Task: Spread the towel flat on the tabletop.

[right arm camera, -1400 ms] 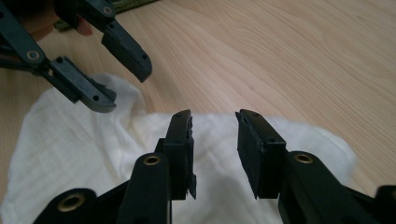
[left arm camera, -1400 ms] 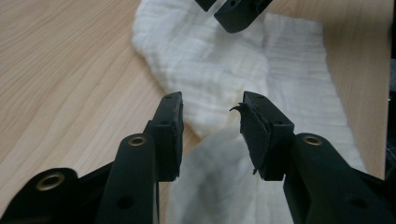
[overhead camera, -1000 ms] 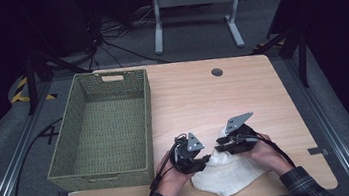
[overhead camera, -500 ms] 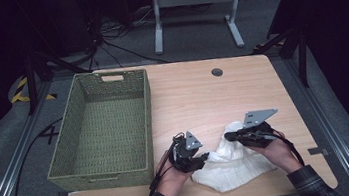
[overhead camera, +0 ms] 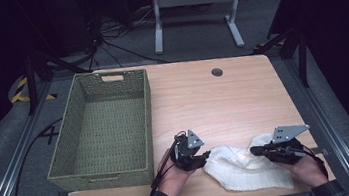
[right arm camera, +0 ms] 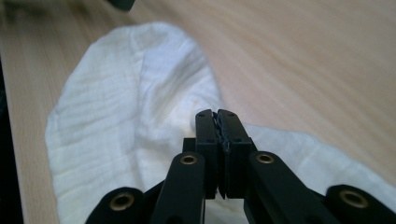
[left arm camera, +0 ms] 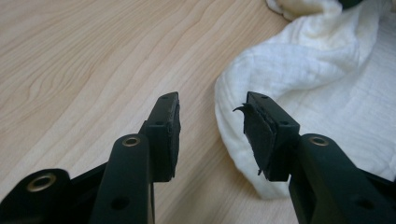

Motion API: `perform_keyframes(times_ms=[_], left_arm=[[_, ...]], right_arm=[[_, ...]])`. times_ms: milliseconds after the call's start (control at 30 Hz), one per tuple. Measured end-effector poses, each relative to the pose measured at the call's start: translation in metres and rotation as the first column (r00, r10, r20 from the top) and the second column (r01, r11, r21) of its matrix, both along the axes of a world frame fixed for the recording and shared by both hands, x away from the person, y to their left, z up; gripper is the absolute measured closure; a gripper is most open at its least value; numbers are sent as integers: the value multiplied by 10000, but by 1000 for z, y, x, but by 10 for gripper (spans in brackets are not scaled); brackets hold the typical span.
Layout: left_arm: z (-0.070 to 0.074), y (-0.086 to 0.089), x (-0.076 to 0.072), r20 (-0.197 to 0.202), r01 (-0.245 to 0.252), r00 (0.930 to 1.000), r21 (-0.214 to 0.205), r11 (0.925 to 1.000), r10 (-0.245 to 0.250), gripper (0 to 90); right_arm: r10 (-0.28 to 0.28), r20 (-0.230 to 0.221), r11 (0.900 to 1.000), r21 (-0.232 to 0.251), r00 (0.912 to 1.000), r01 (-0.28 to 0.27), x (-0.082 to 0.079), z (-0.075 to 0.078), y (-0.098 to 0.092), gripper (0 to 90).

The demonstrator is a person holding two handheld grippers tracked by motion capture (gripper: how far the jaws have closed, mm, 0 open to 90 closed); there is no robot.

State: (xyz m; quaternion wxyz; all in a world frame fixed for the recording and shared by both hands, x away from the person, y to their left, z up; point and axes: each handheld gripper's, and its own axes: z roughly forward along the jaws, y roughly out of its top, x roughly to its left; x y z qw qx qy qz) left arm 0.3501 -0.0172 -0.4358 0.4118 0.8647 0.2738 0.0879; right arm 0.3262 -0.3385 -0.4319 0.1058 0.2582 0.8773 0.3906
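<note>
Near the desk's (overhead camera: 242, 94) front edge, lying stretched between both hands: white cloth (overhead camera: 244, 170), pinched at its right end by the right fingers (right arm camera: 218, 122), just beside the half-open, empty left fingers (left arm camera: 167, 128).

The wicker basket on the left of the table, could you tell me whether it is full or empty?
Empty: the high view shows the basket's bare woven floor, with the white cloth lying outside on the table.

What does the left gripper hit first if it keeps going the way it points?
Most likely the white cloth. The left gripper has open jaws with bare table between them; the cloth's folded edge lies just beside its right-hand pad and curves across ahead. Depth is hard to judge.
</note>
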Motion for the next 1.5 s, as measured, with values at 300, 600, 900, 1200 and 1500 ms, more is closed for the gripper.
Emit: perform_keyframes(times_ms=[300, 600, 900, 1200, 1500], left_arm=[[5, -36, 26, -182, 1253, 9919, -313, 9916, -1259, 534], [-16, -80, 38, -955, 3093, 9476, 366, 9503, -3048, 543], [-16, -82, 31, -705, 3332, 9423, 996, 9376, -3273, 872], [27, -42, 36, 573, 1792, 9824, -247, 9835, -1775, 877], [47, -14, 17, 1378, 1014, 9862, -638, 9928, -919, 876]], right_arm=[[251, -654, 9977, -614, 9975, -292, 0, -14, 8, 884], [375, -588, 9969, -666, 9976, -414, 1, -15, 9, 884], [372, 64, 9985, -403, 9993, -369, 1, -6, 10, 885], [-168, 1982, 9965, 831, 9800, 3, 23, 38, 17, 888], [21, 3145, 9848, 1644, 9492, -567, 18, 71, 32, 888]])
